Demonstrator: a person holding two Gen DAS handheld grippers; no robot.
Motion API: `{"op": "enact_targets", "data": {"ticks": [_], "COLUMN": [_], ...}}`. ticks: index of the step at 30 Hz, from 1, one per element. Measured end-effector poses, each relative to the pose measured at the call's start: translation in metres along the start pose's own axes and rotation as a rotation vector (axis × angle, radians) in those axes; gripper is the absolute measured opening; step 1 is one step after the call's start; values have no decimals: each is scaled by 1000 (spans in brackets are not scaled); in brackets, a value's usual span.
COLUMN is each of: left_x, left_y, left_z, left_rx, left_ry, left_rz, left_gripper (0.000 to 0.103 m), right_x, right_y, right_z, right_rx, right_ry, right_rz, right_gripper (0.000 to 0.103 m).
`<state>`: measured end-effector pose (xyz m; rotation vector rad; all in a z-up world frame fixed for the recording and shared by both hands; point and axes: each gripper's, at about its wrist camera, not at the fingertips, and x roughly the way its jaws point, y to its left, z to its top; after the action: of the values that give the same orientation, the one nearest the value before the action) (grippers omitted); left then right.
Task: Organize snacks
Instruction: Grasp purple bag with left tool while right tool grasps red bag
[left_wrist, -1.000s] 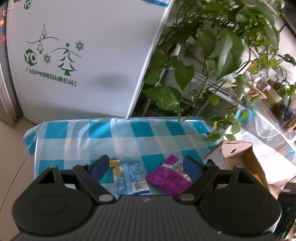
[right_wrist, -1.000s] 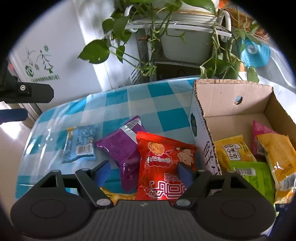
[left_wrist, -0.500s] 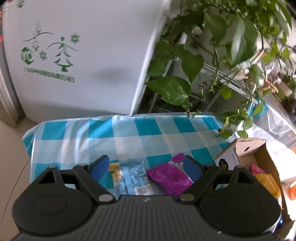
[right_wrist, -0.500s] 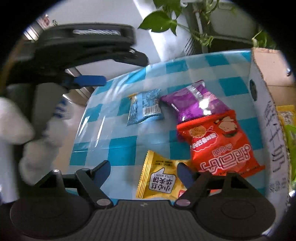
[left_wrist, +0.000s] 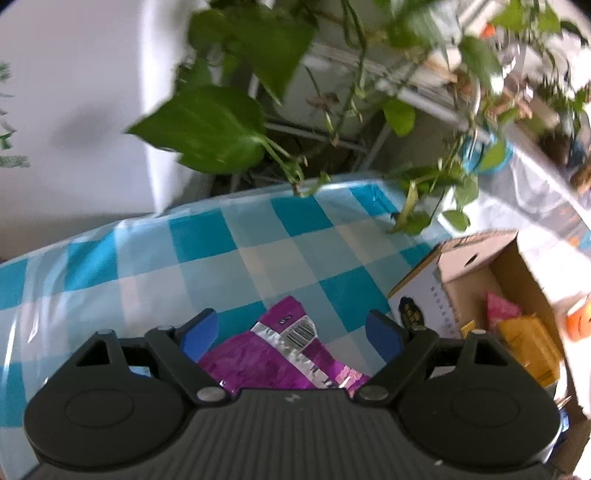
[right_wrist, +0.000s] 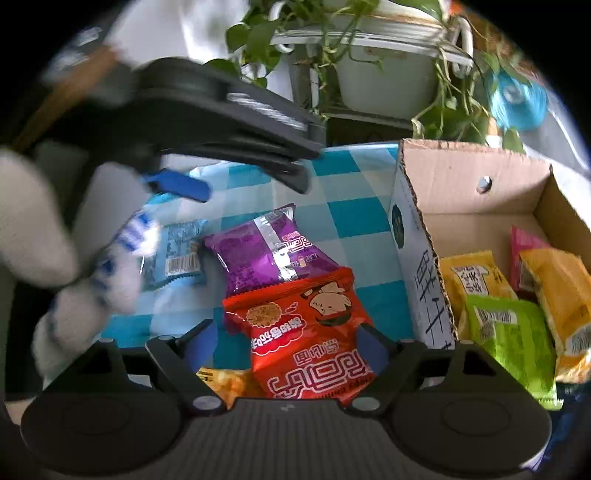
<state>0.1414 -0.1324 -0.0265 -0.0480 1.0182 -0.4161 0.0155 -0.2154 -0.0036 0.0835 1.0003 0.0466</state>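
Directly below the left gripper, spread wide and empty – purple snack packet on the blue-checked tablecloth. Between the right gripper's just-widened, unclenched blades – red snack packet, not pinched. Off to its right, cardboard box with yellow, green and pink packets.

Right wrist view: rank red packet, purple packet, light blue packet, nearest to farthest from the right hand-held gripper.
1. Red packet: between the open fingers of the right hand-held gripper.
2. Purple packet: just beyond the red one, partly under it.
3. Light blue packet: farther left, beside the purple one, near the gloved hand.
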Motion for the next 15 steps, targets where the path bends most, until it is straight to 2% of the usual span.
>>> {"op": "enact_targets", "data": {"ticks": [3, 8, 15], "left_x": [16, 20, -5], "left_y": [-5, 2, 29], "left_z": [-5, -16, -36], "left_rx": [50, 106, 138], "left_ry": [46, 88, 112], "left_rz": [62, 142, 168], "left_gripper": [87, 91, 93], "right_x": [3, 2, -6], "right_y": [6, 13, 23], "right_z": [-3, -7, -12], "right_rx": [-65, -117, -129], "right_ry": [9, 31, 80], "right_rz": [-43, -30, 92], "right_gripper": [88, 92, 94]}}
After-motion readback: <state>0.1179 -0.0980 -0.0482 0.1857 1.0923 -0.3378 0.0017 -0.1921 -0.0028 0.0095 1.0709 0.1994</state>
